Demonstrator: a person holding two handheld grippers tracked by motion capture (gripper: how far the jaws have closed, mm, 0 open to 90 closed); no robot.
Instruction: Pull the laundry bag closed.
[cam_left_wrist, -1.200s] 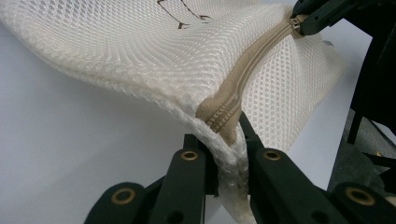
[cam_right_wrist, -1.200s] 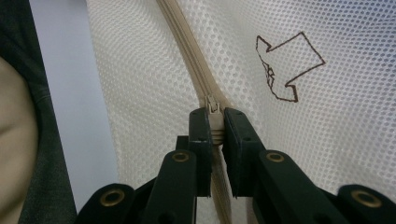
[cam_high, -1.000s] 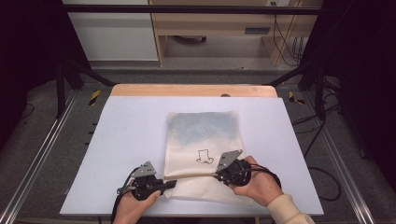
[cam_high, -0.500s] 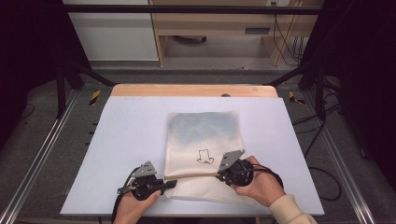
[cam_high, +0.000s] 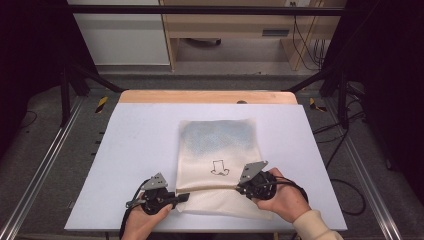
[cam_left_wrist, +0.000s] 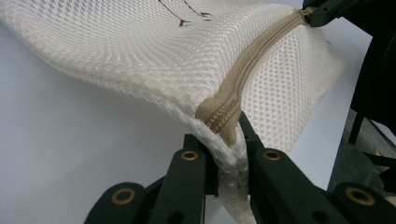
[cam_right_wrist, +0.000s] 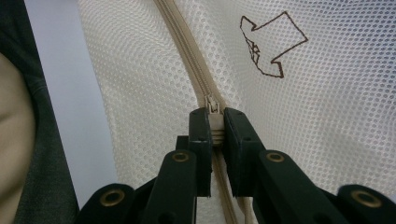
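Observation:
A cream mesh zip bag (cam_high: 218, 150) with a small brown outline drawing (cam_high: 219, 167) lies on the white table, something bluish inside its far half. A beige zipper (cam_left_wrist: 252, 65) runs across its near end. My left gripper (cam_high: 182, 196) is shut on the bag's left edge (cam_left_wrist: 226, 149) at the zipper's end. My right gripper (cam_high: 239, 187) is shut on the zipper pull (cam_right_wrist: 213, 116) near the bag's right side. The drawing (cam_right_wrist: 271, 44) lies just beyond the pull in the right gripper view.
The white table top (cam_high: 135, 145) has bare room left and right of the bag. A wooden strip (cam_high: 207, 96) runs along its far edge. Metal rails (cam_high: 37, 170) flank the table. The person's hands (cam_high: 287, 200) come in at the near edge.

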